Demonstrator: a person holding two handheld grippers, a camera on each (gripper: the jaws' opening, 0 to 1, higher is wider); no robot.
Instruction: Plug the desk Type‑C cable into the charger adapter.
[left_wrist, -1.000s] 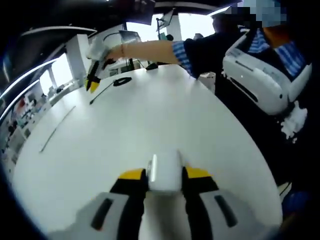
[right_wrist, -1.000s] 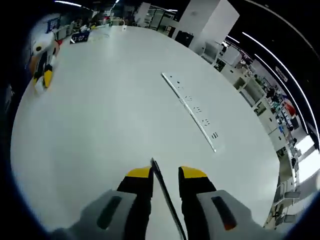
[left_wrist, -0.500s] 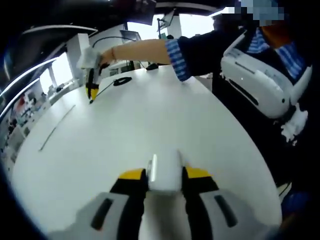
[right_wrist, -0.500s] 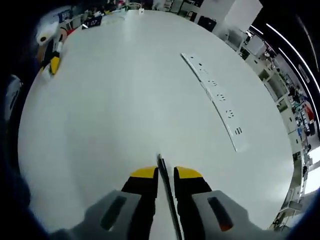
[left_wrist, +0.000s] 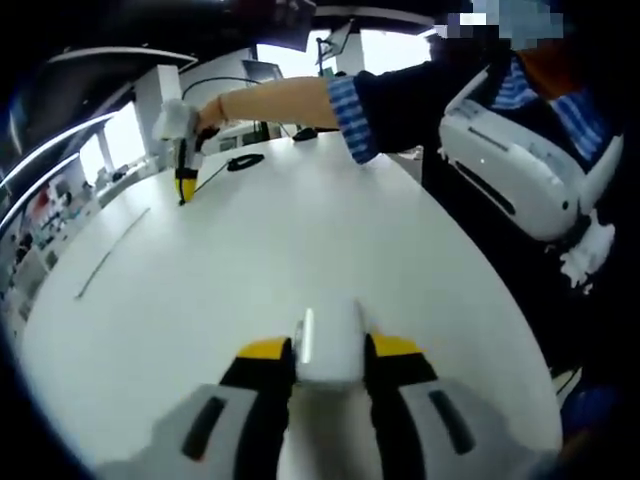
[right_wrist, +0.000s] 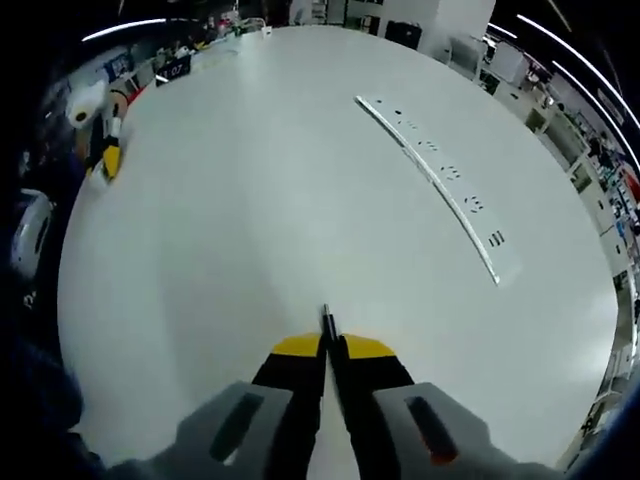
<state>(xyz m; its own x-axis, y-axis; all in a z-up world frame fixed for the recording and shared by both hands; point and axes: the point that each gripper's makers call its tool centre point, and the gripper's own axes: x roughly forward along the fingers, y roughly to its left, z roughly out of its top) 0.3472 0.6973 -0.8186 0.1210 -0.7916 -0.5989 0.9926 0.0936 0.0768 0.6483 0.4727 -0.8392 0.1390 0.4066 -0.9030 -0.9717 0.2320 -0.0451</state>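
Observation:
The white charger adapter (left_wrist: 328, 340) sits clamped between the yellow-tipped jaws of my left gripper (left_wrist: 328, 350), low over the white table (left_wrist: 300, 230). Far across the table a person's hand holds my right gripper (left_wrist: 184, 183) down on the end of the thin black Type-C cable (left_wrist: 213, 174). In the right gripper view, my right gripper (right_wrist: 328, 346) is shut on the cable (right_wrist: 325, 322), whose plug tip pokes out just past the jaws. My left gripper (right_wrist: 100, 135) shows at the far left edge of that view.
A long socket strip (right_wrist: 440, 180) is set flush in the table; it shows as a thin line (left_wrist: 110, 255) in the left gripper view. A black puck (left_wrist: 245, 160) lies where the cable runs back. The person's body (left_wrist: 520, 160) stands along the table's right edge.
My right gripper's jaws have come together on the cable, which lay loose between them a second ago. It also dropped lower onto the table. The left gripper and adapter have stayed put.

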